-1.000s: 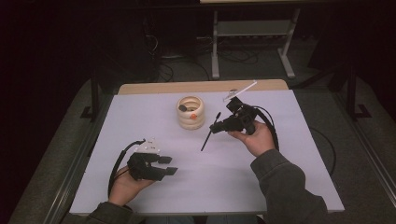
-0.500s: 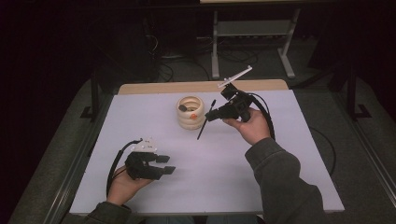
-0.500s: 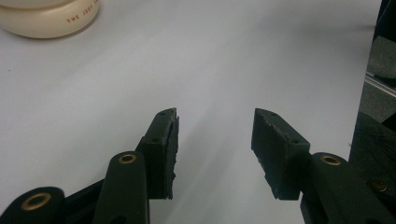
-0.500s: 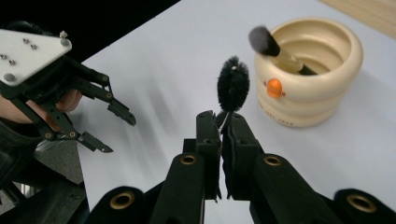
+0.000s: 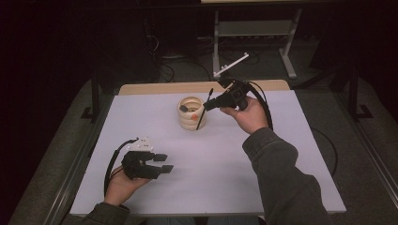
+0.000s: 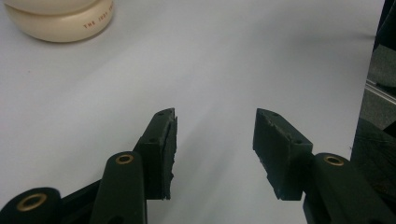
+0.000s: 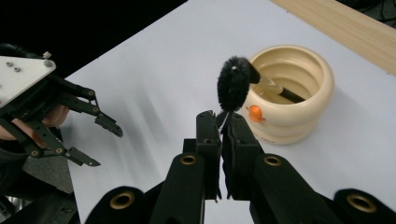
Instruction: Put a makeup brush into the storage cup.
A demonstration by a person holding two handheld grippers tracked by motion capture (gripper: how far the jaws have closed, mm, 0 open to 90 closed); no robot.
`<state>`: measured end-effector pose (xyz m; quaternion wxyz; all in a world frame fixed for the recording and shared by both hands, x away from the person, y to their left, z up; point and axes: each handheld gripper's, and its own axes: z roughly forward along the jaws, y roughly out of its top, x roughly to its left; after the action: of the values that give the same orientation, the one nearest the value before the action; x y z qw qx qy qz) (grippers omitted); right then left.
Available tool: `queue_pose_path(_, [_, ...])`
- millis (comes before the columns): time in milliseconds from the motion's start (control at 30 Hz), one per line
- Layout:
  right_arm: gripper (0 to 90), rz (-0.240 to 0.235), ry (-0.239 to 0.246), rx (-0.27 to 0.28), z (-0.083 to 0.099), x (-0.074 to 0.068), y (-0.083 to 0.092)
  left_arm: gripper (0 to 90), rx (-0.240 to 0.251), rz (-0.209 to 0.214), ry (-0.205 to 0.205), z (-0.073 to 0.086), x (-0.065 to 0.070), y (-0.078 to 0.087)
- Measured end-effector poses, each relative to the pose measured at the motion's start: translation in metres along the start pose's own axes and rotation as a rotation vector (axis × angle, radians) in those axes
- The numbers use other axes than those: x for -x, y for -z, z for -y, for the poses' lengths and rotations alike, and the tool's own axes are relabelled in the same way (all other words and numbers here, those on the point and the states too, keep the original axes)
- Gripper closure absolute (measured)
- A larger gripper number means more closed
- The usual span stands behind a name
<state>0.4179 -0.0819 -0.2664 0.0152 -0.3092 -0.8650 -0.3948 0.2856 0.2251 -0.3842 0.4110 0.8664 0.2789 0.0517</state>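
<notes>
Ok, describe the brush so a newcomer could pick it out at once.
Start at the white table, then find the cream ribbed holder near its far edge. The brush is the thin black stick slanting beside that holder, pinched in the right claw; its fuzzy black tip sets it apart.

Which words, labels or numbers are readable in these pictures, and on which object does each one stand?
"THE JUST ...": small reddish capitals on the side of the cream ribbed holder; only the start is readable, and the rest is cut off by the picture edge.
Orange round mark on the same holder: nothing readable on it.
No other text is visible.
</notes>
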Motion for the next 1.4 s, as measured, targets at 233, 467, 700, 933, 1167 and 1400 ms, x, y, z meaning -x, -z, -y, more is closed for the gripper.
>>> queue_pose_path(233, [84.6, 0.025, -0.017, 0.005, -0.018, 0.002, 0.008, 48.5, 0.006, -0.005, 0.002, 0.001, -0.002, 0.001])
queue_pose_path(467, [84.6, 0.073, -0.022, 0.004, -0.04, 0.005, 0.011, 48.5, 0.016, -0.002, 0.022, 0.001, -0.002, 0.003])
queue_pose_path(700, [84.7, 0.116, -0.048, 0.025, -0.053, 0.018, 0.011, 48.5, 0.019, -0.002, 0.016, 0.001, -0.005, 0.004])
queue_pose_path(933, [84.6, 0.154, -0.063, 0.025, -0.064, 0.024, 0.006, 48.5, 0.02, 0.004, 0.02, 0.001, -0.004, 0.005])
queue_pose_path(1167, [84.7, 0.181, -0.083, 0.024, -0.07, 0.03, -0.004, 48.5, 0.032, -0.005, 0.028, 0.002, -0.006, 0.007])
queue_pose_path(1400, [84.6, 0.195, -0.101, 0.041, -0.072, 0.034, -0.012, 47.9, 0.036, -0.002, 0.031, 0.001, -0.005, 0.009])
